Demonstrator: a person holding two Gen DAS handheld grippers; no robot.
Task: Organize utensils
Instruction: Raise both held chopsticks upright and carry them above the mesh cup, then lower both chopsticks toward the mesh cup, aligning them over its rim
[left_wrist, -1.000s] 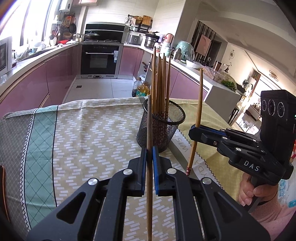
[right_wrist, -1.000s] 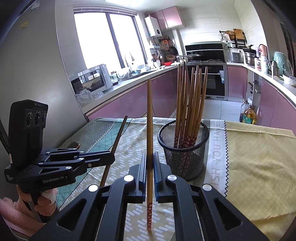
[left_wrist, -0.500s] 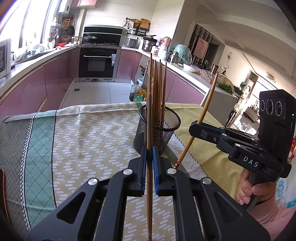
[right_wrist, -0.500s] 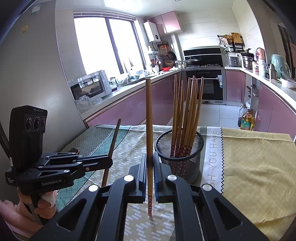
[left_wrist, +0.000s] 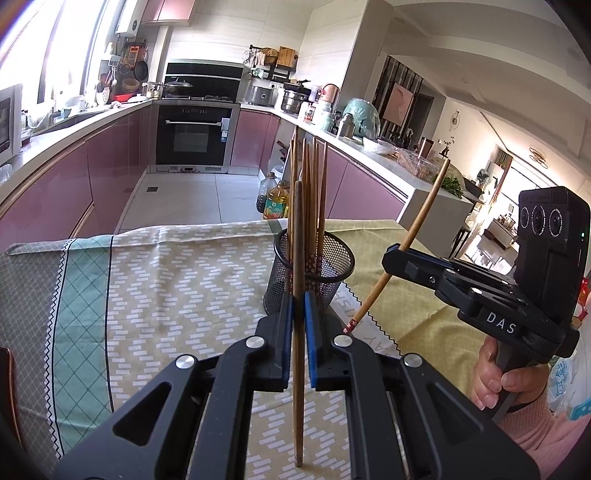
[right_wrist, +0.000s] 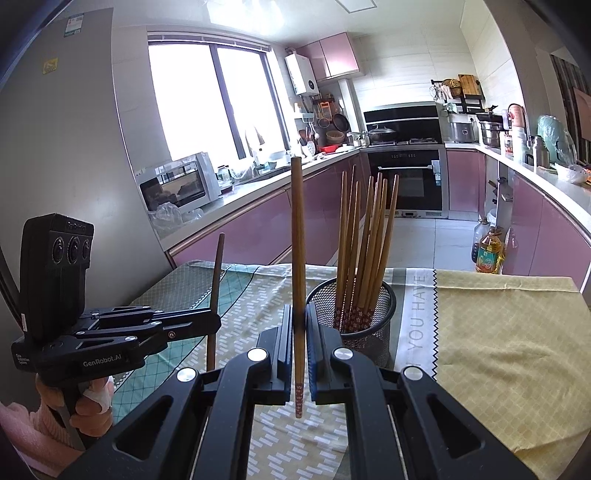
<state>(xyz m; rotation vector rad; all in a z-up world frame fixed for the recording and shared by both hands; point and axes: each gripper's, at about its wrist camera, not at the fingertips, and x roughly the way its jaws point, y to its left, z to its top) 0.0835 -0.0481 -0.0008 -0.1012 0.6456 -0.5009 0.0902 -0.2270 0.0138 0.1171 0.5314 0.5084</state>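
Note:
A black mesh holder (left_wrist: 309, 273) stands on the table with several wooden chopsticks (left_wrist: 310, 192) upright in it; it also shows in the right wrist view (right_wrist: 354, 314). My left gripper (left_wrist: 298, 306) is shut on one chopstick (left_wrist: 298, 258), held upright just in front of the holder. My right gripper (right_wrist: 299, 317) is shut on another chopstick (right_wrist: 297, 236), upright in its own view. In the left wrist view the right gripper (left_wrist: 397, 254) sits right of the holder, its chopstick (left_wrist: 410, 236) leaning right. The left gripper (right_wrist: 214, 319) shows left of the holder.
The table wears a patterned cloth, green-and-beige on the left (left_wrist: 147, 288) and yellow on the right (right_wrist: 498, 332). Pink kitchen cabinets (right_wrist: 258, 229), an oven (left_wrist: 194, 134) and oil bottles on the floor (right_wrist: 487, 254) lie beyond the far table edge.
Both grippers have risen with their chopsticks. The right gripper's chopstick went from near upright to leaning right in the left wrist view. The holder has not moved.

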